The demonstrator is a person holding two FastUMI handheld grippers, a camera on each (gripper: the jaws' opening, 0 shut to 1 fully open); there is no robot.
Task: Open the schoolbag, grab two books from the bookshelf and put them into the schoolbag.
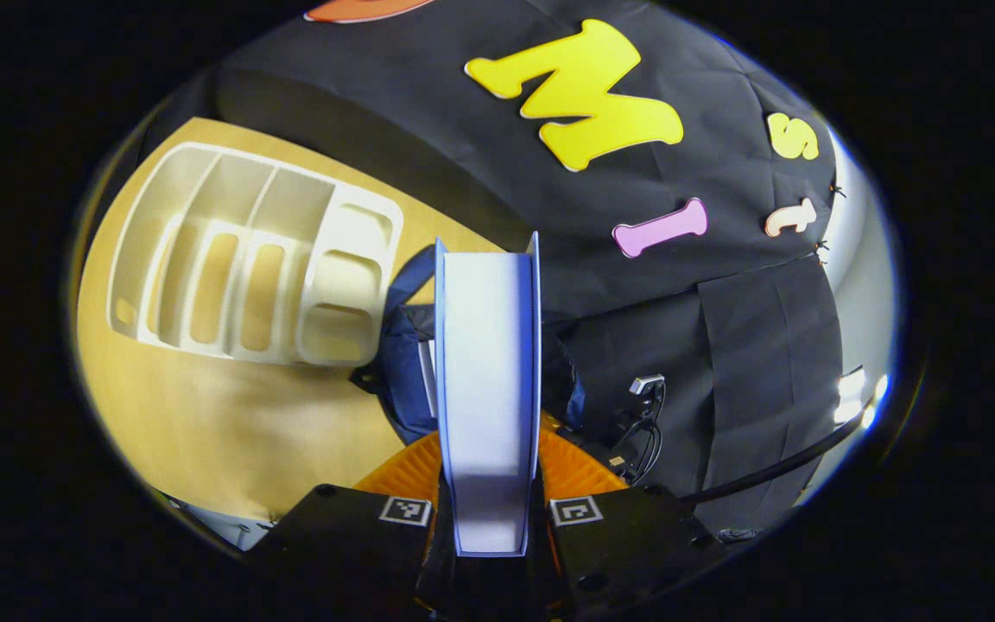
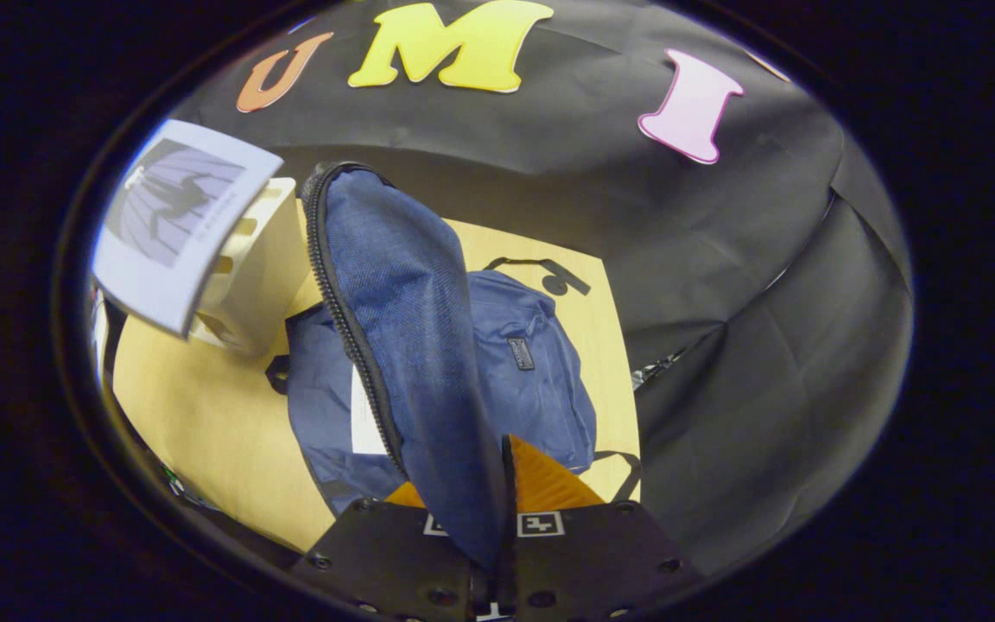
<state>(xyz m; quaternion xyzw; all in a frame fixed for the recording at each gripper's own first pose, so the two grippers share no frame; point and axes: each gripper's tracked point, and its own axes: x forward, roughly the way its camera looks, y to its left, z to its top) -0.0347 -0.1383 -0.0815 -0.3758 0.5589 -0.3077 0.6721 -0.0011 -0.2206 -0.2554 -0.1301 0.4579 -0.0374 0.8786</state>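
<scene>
Blue fabric bag (image 2: 515, 371) lies mid-frame on the surface (image 2: 204, 432), its zippered flap (image 2: 402, 302) pinched upright by the right tool (image 2: 497, 527). Left tool (image 1: 489, 510) clamps a pale book (image 1: 487, 380) at centre frame, above the bag.

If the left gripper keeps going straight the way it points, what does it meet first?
Probably the open schoolbag: the held book leads left gripper toward its mouth, though depth is unclear.
</scene>
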